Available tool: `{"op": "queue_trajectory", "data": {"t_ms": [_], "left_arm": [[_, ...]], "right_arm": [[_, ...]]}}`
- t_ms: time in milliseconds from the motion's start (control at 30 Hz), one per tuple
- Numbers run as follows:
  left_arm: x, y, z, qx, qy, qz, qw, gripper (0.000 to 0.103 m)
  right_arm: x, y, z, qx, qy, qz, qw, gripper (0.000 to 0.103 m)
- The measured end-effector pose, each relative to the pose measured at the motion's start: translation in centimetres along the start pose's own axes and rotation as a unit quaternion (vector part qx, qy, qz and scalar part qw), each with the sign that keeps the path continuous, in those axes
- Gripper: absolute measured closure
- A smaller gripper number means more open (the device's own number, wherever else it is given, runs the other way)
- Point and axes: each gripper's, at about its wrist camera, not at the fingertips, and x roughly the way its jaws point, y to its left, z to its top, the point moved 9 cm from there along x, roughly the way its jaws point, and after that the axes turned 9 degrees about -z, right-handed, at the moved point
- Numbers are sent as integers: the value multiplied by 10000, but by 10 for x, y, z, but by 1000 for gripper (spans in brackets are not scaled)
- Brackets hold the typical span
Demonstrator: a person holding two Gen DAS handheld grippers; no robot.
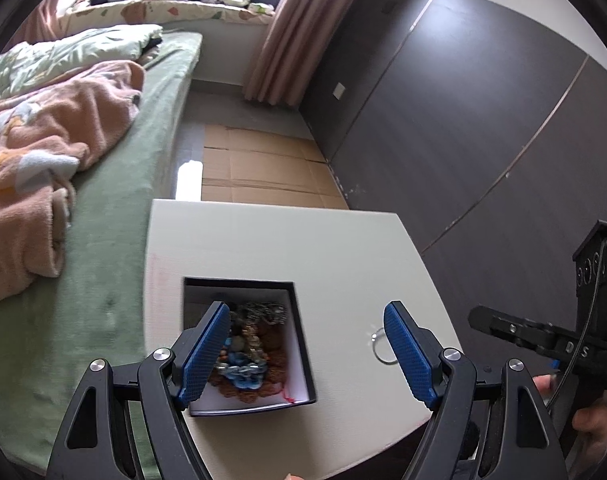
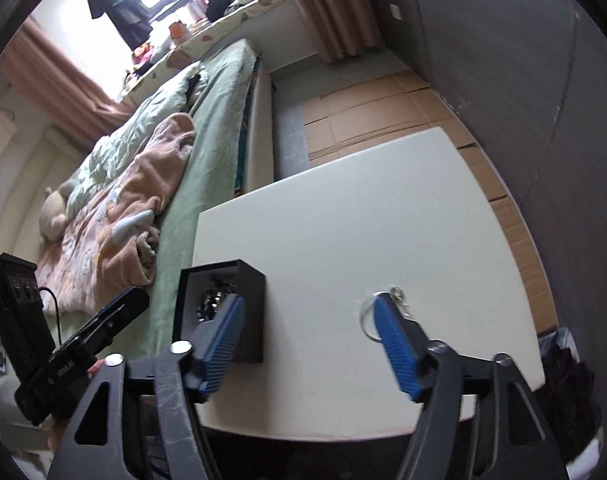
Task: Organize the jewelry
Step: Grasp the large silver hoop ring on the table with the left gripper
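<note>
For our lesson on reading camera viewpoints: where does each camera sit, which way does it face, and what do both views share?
Left wrist: on the left gripper, facing down onto the white table and open box; right gripper and a hand show.
Right wrist: on the right gripper, tilted; left gripper shows.
Shared: table, box, silver ring, bed.

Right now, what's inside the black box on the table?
The black box holds a tangled heap of jewelry: blue beads, orange-brown beaded strands, a dark metallic chain at the far end. The left hand-held gripper finger covers the heap's left edge; the box bottom under it is hidden.
</note>
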Motion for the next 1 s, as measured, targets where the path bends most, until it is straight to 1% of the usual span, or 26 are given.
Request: {"op": "queue_trajectory", "data": {"t_ms": [33,100,133,167,267,367,433,600,700,767,867,1000], "left_arm": [[5,-5,-1,45,39,-17,10000,23],[12,-13,-3,137,86,-36,9999,23],[16,-19,-4,204,126,-41,9997,23],[21,-24,-6,261,166,-50,9995,23],[34,-36,-11,408,298,-68,9987,23],[50,-50,-19,549,488,-88,9973,23],[60,-57,-24,601,594,-104,9964,23],[86,-75,-38,746,856,-107,9935,23],[103,-85,-46,866,1016,-47,9910,23],[114,-90,-51,927,1117,-7,9894,23],[131,-96,-60,1045,1270,80,9864,23],[150,-96,-69,1154,1442,265,9824,23]], "right_arm": [[1,-5,-2,50,2,-12,10000,21],[4,-19,-8,192,11,-64,9998,16],[6,-27,-11,283,17,-88,9996,11],[9,-35,-15,394,37,-110,9992,9],[17,-60,-26,751,172,-174,9969,7],[15,-75,-29,814,52,-269,9963,7],[12,-86,-31,873,-46,-355,9955,0],[12,-114,-40,1242,-97,-371,9915,0],[10,-131,-44,1486,-149,-390,9880,0],[11,-141,-46,1705,-104,-357,9847,0],[11,-154,-47,1965,-89,-243,9802,0],[12,-165,-46,2112,-66,-191,9772,0]]}}
